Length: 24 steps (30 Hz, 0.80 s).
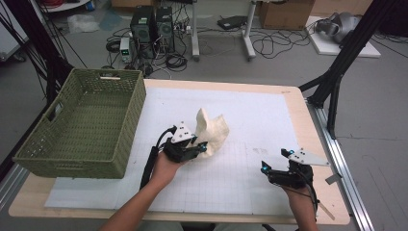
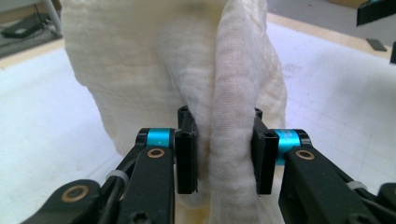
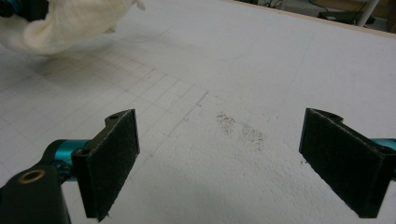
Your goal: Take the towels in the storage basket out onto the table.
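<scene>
The left gripper [image 1: 199,146] has a thick fold of the cream cloth [image 1: 211,132] between its jaws, which stand partway closed with the pads against the fabric on both sides; in the left gripper view the fold [image 2: 231,140] runs up between the two black pads. The cloth stands bunched and peaked near the middle of the white gridded mat [image 1: 260,115] on the desk, its lower edge seeming to touch the mat. The right gripper [image 1: 274,161] rests at about four o'clock from the cloth, well apart from it, jaws wide and holding nothing; its own view looks over bare mat with a faint brown smudge [image 3: 240,130] ahead of it.

I take this as the carrying step: the cloth is gripped and partly raised. The green woven basket [image 1: 82,130] sits at about nine o'clock from the cloth, so the likely next move is to lift it clear and swing it over the near rim. The grip must hold, since only one fold is pinched.
</scene>
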Each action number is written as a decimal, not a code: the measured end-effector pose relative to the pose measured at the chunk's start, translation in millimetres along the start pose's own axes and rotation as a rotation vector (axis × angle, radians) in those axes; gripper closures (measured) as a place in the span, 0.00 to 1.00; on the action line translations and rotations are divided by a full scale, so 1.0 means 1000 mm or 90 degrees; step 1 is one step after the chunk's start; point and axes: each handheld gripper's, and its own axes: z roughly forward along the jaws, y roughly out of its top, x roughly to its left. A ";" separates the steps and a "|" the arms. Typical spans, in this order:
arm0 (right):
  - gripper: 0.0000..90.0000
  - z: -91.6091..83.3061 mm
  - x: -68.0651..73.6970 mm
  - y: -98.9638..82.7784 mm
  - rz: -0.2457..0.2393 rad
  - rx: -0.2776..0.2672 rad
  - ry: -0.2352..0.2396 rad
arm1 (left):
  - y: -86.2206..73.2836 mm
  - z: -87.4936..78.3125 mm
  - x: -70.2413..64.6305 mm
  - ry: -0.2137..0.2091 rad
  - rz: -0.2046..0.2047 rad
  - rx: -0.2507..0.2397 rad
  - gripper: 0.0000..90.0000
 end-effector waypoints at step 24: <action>0.13 0.001 0.001 -0.001 0.000 0.004 0.001 | -0.025 -0.065 0.034 0.037 -0.105 -0.094 0.20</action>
